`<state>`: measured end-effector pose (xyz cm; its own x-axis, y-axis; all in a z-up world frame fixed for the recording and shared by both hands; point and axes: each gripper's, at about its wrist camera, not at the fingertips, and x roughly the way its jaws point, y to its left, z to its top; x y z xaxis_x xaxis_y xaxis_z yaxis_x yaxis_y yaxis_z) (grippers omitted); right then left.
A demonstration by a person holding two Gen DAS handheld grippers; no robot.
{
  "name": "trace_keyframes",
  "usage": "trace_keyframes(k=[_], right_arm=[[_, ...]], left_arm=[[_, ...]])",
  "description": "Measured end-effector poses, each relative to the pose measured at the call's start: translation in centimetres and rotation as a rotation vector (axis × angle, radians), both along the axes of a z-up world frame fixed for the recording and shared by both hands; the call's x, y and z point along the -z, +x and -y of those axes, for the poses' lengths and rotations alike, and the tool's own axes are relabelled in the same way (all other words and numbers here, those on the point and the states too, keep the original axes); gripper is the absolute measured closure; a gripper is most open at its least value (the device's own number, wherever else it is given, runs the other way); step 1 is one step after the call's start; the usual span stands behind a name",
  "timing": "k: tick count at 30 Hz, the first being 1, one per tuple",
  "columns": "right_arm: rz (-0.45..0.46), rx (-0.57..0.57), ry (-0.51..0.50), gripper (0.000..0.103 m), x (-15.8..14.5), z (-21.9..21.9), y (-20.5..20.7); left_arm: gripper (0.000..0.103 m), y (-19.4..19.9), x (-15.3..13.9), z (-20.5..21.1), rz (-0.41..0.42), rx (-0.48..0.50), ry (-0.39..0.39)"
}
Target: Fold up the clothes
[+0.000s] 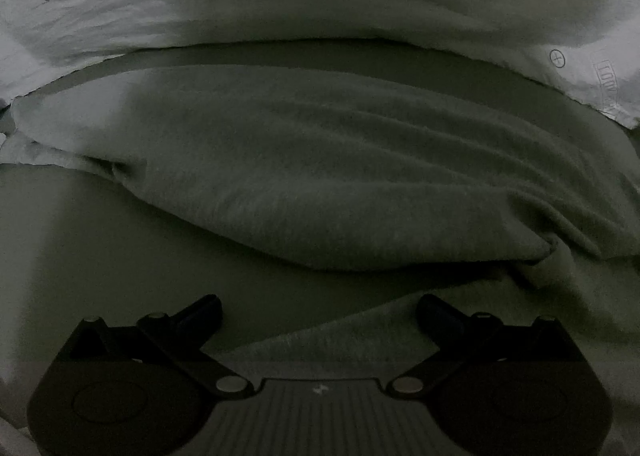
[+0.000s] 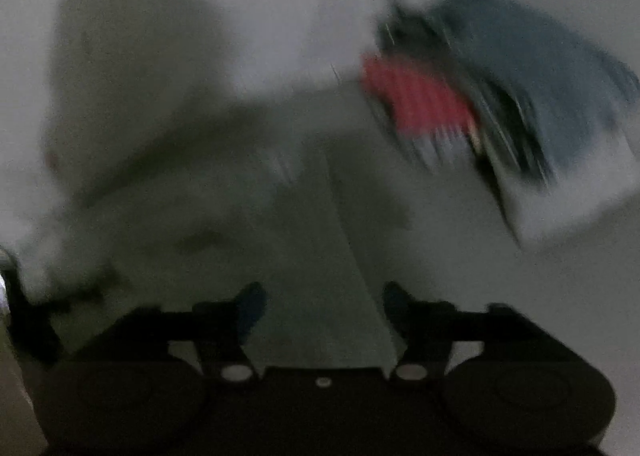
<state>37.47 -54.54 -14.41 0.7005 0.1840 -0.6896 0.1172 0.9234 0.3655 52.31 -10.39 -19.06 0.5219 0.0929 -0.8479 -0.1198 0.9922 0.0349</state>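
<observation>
The left hand-held gripper point(image 1: 320, 310) hovers with jaws apart over one grey garment point(image 1: 320, 168) lying half-folded on the bed point(image 1: 80, 256), below one printed white quilt point(image 1: 280, 4). The right hand-held gripper point(image 2: 324, 306), jaws also apart and empty, faces a blurred clothes pile point(image 2: 500, 88). Likely between folds; next comes gripping an edge.

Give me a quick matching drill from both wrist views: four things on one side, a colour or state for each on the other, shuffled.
Things:
1. grey garment
2. printed white fabric
3. left gripper
4. blurred cloth pile

Colour or state:
A. blue-grey with a red patch
B. open, nothing between the fingers
C. rumpled, lying just ahead of the left gripper
D. carries an orange figure and small circle marks

Pairs: 1-C, 2-D, 3-B, 4-A
</observation>
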Motion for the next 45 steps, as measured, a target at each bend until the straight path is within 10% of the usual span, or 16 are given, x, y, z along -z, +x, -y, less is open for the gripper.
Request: trace_keyframes(k=[9, 14, 17, 22, 25, 30, 35, 41, 45], right_arm=[[0.054, -0.164, -0.272, 0.029, 6.8, -3.1, 15.9], [0.021, -0.220, -0.226, 0.075, 8.9, -3.0, 18.9], [0.065, -0.181, -0.397, 0.083, 8.1, -3.6, 19.9], [0.068, -0.096, -0.316, 0.082, 7.9, -0.7, 26.7], [0.044, -0.157, -0.398, 0.064, 8.8, -2.4, 29.4], [0.151, -0.072, -0.453, 0.039, 5.3, -3.6, 23.8], [0.084, 0.109, -0.235, 0.030, 3.0, -1.4, 10.7], [-0.050, 0.401, 0.403, 0.034, 6.9, 0.4, -0.2], [-0.044, 0.393, 0.465, 0.036, 7.8, -0.6, -1.0]], left_arm=[[0.000, -0.1, 0.1, 0.2, 0.015, -0.009, 0.001], [0.000, -0.1, 0.2, 0.3, 0.025, -0.016, 0.001], [0.000, 0.1, 0.3, 0.5, 0.047, -0.060, 0.005], [0.000, 1.5, 0.6, 0.9, 0.072, -0.093, 0.028], [0.000, 2.2, 0.1, 1.1, 0.088, -0.114, 0.029], [0.000, 0.7, -1.1, 1.9, 0.158, -0.089, 0.030], [0.000, -1.3, -1.4, 3.0, 0.155, -0.019, 0.015], [0.000, -3.5, -1.1, 6.0, 0.120, 0.123, 0.008], [0.000, -4.1, 0.2, 8.3, 0.084, 0.214, 0.005]])
